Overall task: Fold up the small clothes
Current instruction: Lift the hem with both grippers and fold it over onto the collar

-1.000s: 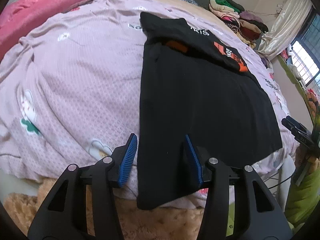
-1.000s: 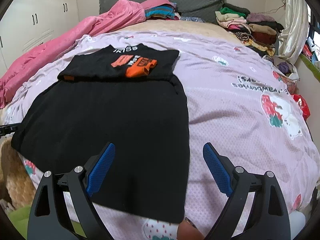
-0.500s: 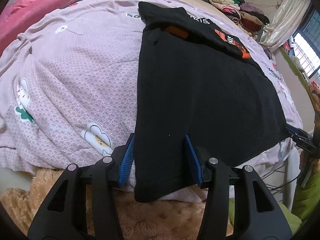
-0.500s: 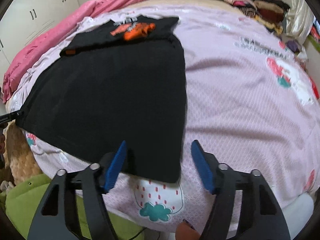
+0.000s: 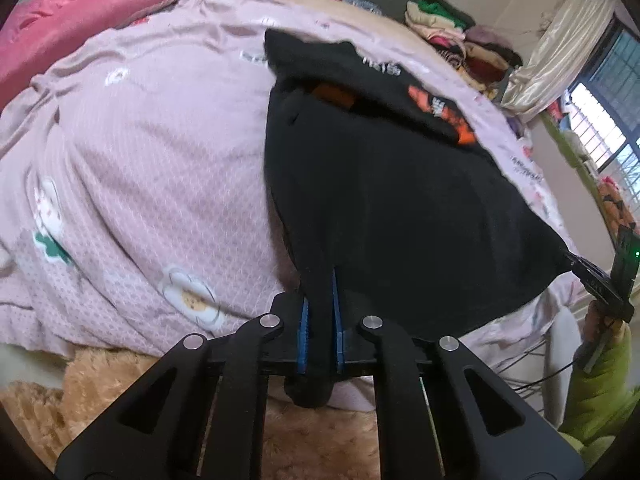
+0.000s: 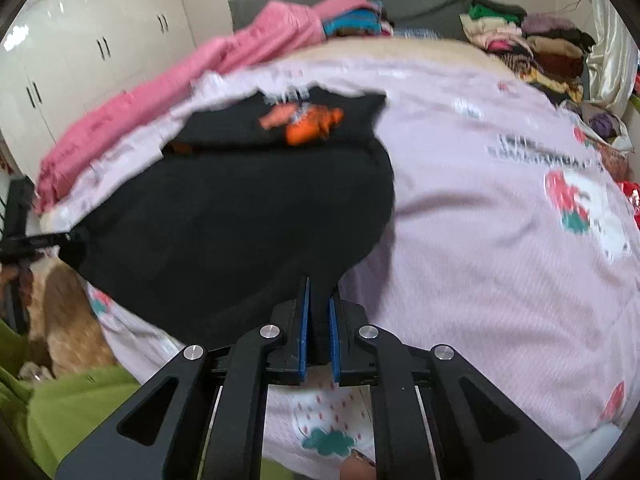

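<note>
A black T-shirt (image 5: 392, 184) with an orange print lies on the pink patterned bedspread (image 5: 152, 168), its top part folded over. My left gripper (image 5: 319, 304) is shut on the shirt's near left hem corner, lifted off the bed edge. In the right wrist view the same shirt (image 6: 240, 208) spreads left of centre, and my right gripper (image 6: 318, 304) is shut on its near right hem corner. Each gripper shows in the other's view at the far corner: the right one (image 5: 600, 284), the left one (image 6: 36, 242).
A pink quilt (image 6: 192, 80) lies along the far left of the bed. Stacks of folded clothes (image 6: 532, 52) sit at the head. White wardrobes (image 6: 80, 48) stand on the left, a curtain and window (image 5: 600, 96) on the right. A brown plush rug (image 5: 120, 380) lies below the bed edge.
Both grippers have closed from open onto the shirt's near hem corners and lifted them, pulling the hem taut between them.
</note>
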Demonstrator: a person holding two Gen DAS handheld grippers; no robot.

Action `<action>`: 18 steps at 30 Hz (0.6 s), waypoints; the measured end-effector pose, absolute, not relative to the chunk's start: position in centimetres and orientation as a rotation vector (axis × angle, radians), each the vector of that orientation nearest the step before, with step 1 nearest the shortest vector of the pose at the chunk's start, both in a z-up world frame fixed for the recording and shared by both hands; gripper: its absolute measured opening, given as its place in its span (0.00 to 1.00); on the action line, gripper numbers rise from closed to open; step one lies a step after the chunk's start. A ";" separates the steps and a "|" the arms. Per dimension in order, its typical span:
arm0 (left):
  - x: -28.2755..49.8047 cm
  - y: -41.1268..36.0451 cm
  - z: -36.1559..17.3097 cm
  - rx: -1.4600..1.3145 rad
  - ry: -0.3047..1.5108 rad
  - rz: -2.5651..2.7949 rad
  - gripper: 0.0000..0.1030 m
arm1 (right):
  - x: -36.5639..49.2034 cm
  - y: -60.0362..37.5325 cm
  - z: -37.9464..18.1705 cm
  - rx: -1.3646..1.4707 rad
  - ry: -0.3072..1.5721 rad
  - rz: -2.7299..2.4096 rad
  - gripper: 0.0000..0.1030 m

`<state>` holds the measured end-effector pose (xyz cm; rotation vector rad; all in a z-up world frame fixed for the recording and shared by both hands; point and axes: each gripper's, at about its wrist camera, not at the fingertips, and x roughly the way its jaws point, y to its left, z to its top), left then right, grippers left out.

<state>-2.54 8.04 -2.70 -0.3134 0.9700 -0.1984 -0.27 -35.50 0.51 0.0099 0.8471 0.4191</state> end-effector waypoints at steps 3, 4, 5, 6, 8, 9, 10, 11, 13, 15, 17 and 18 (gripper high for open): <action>-2.4 8.7 -1.1 -0.342 0.927 -0.210 0.03 | 0.4 -35.9 2.2 0.059 0.790 0.435 0.07; -2.2 8.9 -0.8 -0.354 0.918 -0.215 0.03 | 0.7 -36.0 2.6 0.077 0.774 0.437 0.07; -2.0 9.1 -0.5 -0.364 0.909 -0.217 0.02 | 1.1 -36.2 3.2 0.096 0.754 0.439 0.07; -1.7 9.3 -0.1 -0.372 0.898 -0.217 0.02 | 1.4 -36.3 3.6 0.106 0.740 0.439 0.07; -1.2 9.7 0.8 -0.388 0.868 -0.211 0.02 | 2.0 -36.6 4.7 0.132 0.702 0.442 0.07; -0.9 9.9 1.3 -0.395 0.854 -0.209 0.02 | 2.3 -36.7 5.0 0.143 0.688 0.443 0.07; -0.4 10.0 2.0 -0.399 0.832 -0.208 0.02 | 2.9 -36.7 5.6 0.155 0.670 0.445 0.07; -0.1 10.1 2.4 -0.400 0.823 -0.207 0.02 | 3.3 -36.8 6.1 0.163 0.649 0.442 0.07; 0.8 10.4 3.3 -0.408 0.802 -0.205 0.02 | 4.4 -37.1 7.2 0.185 0.619 0.431 0.07; 1.9 10.6 4.1 -0.417 0.782 -0.201 0.02 | 5.4 -37.1 7.9 0.196 0.600 0.427 0.07; 2.9 11.0 4.8 -0.427 0.764 -0.201 0.02 | 6.6 -36.9 8.7 0.185 0.580 0.416 0.07; 3.4 11.2 5.1 -0.435 0.754 -0.201 0.02 | 7.1 -36.8 8.9 0.183 0.573 0.413 0.07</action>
